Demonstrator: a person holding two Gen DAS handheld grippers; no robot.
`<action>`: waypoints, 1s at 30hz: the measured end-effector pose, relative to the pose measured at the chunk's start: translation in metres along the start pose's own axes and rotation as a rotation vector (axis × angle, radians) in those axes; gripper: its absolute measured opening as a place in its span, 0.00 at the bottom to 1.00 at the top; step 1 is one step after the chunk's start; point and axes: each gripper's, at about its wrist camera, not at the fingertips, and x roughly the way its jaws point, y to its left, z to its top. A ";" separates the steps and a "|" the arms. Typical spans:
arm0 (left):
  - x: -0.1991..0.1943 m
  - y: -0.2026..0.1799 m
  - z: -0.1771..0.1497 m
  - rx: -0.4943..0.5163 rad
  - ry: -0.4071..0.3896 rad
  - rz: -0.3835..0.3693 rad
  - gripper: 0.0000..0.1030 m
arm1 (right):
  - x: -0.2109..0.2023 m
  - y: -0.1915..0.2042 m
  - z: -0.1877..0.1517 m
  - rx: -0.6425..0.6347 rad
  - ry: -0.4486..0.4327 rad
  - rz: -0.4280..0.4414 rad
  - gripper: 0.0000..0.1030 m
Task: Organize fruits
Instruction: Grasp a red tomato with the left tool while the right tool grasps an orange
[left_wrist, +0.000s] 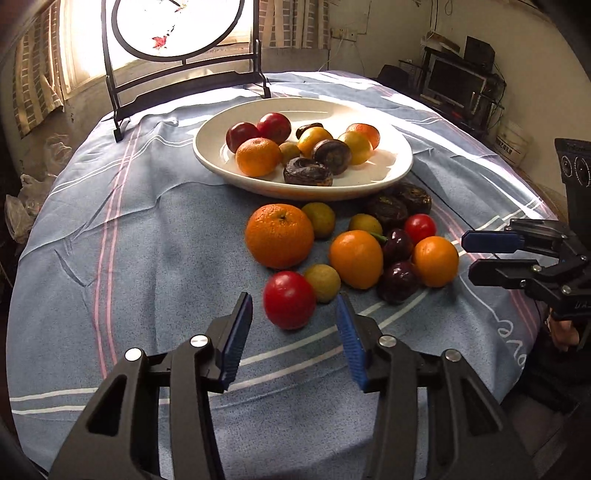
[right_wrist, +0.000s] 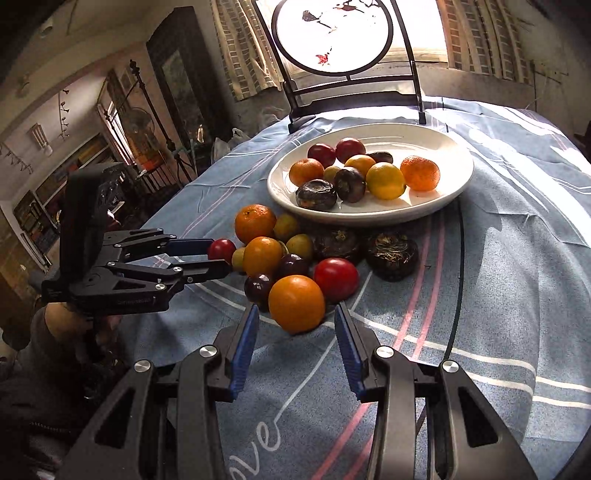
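The bench (left_wrist: 155, 236) wears a blue striped cloth (left_wrist: 122, 295). Just ahead of the left hand-held gripper (left_wrist: 295, 317) a red tomato (left_wrist: 289, 300) lies among loose fruit (left_wrist: 354, 243). Beyond these sits a white plate (left_wrist: 391, 166), and farthest off a round screen's dark stand (left_wrist: 192, 83).

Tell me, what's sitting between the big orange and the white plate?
A small yellow-green citrus lies between the big orange and the white plate, touching the orange's far side. The left wrist view shows it best.
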 end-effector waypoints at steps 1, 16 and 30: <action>0.002 0.003 -0.001 -0.007 0.007 0.003 0.44 | 0.001 0.000 0.000 0.001 0.003 0.003 0.42; 0.016 0.003 0.006 0.005 0.033 -0.005 0.27 | 0.006 0.003 -0.001 -0.004 0.013 -0.006 0.42; -0.019 -0.003 -0.020 -0.043 -0.033 -0.030 0.27 | 0.023 0.012 0.005 -0.031 0.031 -0.072 0.36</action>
